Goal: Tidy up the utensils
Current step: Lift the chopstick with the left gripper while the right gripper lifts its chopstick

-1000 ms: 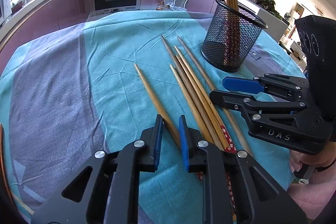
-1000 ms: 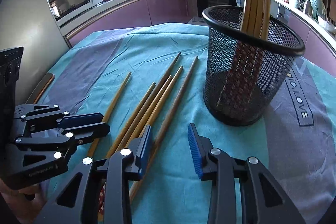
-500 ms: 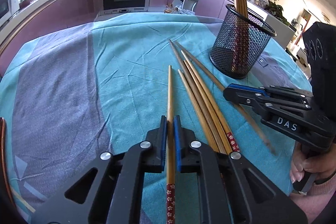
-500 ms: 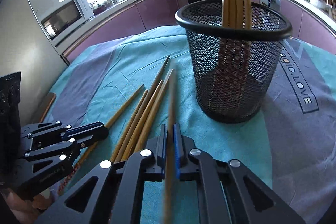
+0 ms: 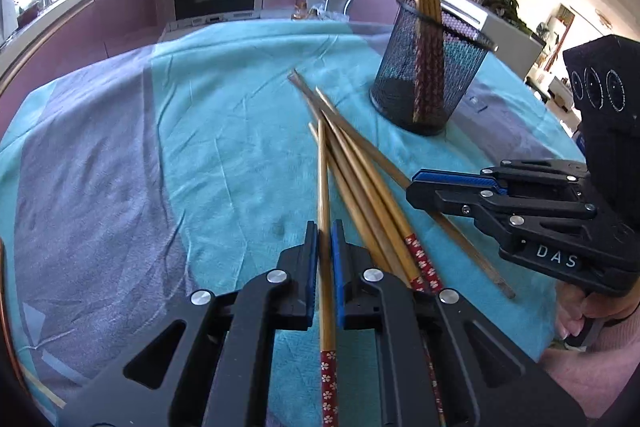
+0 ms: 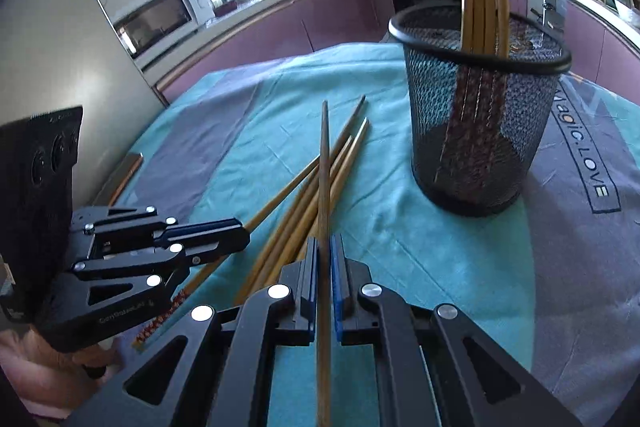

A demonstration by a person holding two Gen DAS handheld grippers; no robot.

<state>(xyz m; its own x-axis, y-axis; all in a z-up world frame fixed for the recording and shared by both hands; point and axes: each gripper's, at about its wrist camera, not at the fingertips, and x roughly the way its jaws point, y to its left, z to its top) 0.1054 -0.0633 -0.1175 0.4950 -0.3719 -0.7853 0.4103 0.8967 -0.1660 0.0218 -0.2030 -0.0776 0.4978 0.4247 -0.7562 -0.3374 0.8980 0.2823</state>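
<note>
In the left wrist view, the left hand-held gripper (image 5: 325, 251) is clenched on one bamboo chopstick with a red flowered end (image 5: 325, 227). Its thin tip points forward over the loose bundle of bamboo chopsticks (image 5: 360, 187) lying in the middle of the tabletop covered with a teal and grey cloth (image 5: 200, 147). The black wire-mesh cup holding upright chopsticks (image 5: 432, 79) stands toward the far right edge. The right hand-held gripper (image 5: 452, 183) is seen from the side, just beside the bundle.

In the right wrist view, the right hand-held gripper (image 6: 325, 267) is closed on a darker plain wooden chopstick (image 6: 325, 187), which rises over the bundle (image 6: 304, 211). The mesh cup (image 6: 480, 131) is near, ahead and to the right.

I judge the step in hand is carrying both sticks to the cup. To do it well, lift each stick clear of the bundle first, then turn it upright above the rim before lowering, one gripper after the other, so that the standing chopsticks are not knocked and the light cup does not tip.
</note>
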